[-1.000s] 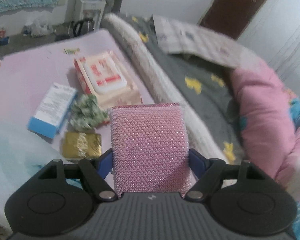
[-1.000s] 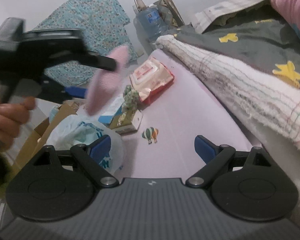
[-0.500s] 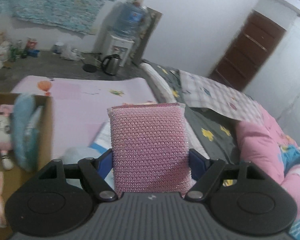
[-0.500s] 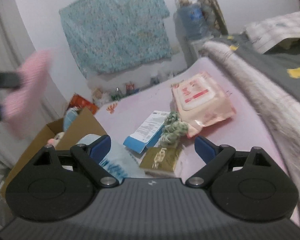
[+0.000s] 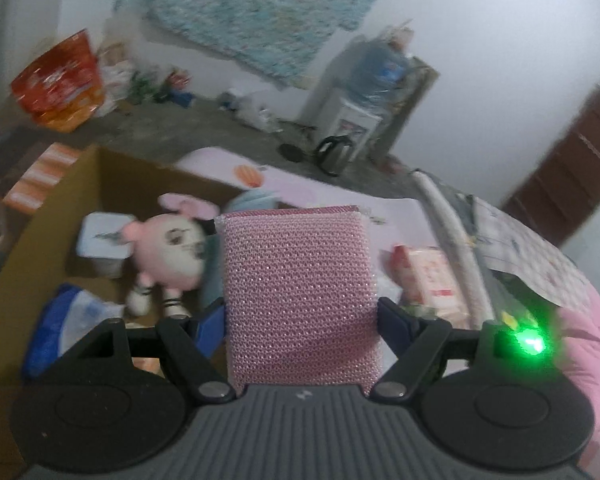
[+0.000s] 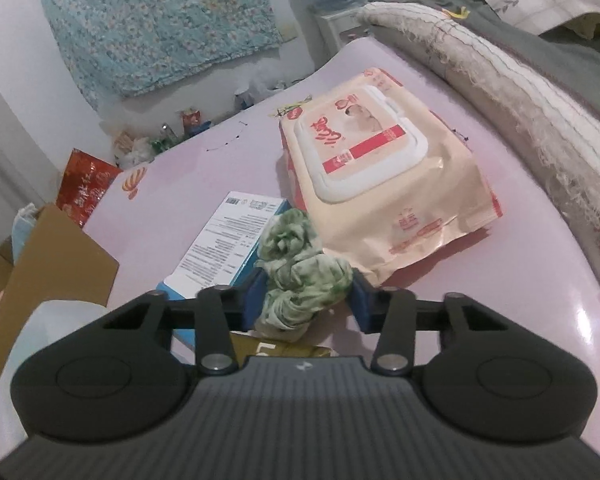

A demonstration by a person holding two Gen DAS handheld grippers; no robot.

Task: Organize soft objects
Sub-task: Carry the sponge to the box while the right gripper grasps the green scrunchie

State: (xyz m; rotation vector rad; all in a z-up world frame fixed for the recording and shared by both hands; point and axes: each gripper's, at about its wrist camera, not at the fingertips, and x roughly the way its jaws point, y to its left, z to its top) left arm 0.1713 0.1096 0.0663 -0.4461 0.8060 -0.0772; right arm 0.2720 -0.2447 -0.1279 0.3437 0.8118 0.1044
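Pink sponge (image 5: 300, 292) pinched in left gripper (image 5: 300, 320); green cloth (image 6: 300, 276) squeezed between just-closing right gripper (image 6: 306, 300).

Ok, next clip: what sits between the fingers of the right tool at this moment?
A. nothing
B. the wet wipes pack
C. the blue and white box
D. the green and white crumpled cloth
D: in the right wrist view the right tool has just been closing, and its blue pads press both sides of the green and white cloth, while the wipes pack and blue box lie untouched beside it.
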